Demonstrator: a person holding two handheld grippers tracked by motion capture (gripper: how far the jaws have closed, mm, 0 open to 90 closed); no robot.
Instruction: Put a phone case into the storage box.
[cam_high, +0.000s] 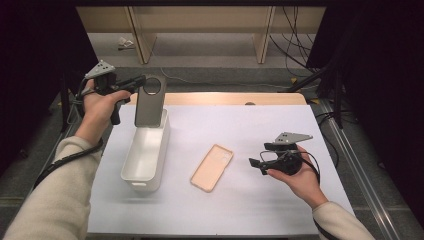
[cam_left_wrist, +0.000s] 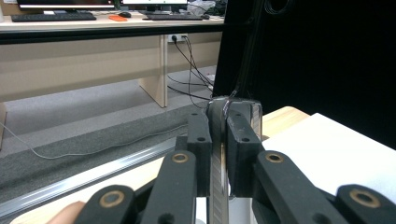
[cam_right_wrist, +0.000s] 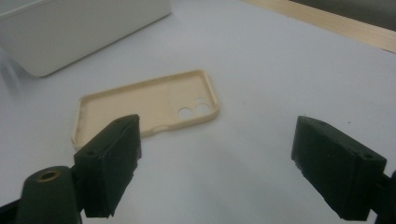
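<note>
Item: grey phone case, held upright at upper left of the high view, its lower end just inside the far end of the white bin. Large round cut-out at top.

Holder: left gripper, jaws clamped together on the case's upper edge; in the left gripper view the case stands edge-on between the two pads. Left hand raised above the table's left border, wrist bent, gripper pointing level toward frame centre.

Second item: beige phone case, open side up on the white table cover, centre of the high view, just right of the bin and apart from it. Camera holes visible in the right gripper view.

Right gripper: jaws wide apart, nothing between them, aimed left at the beige case from close by. Right hand low over the table at lower right, palm up beneath the tool.

Handling note, as a judgement: the step appears to be lowering the grey case into the bin. Keep it vertical, clear of the near wall, and release only once its lower edge rests on the bottom, lest it tip out.
</note>
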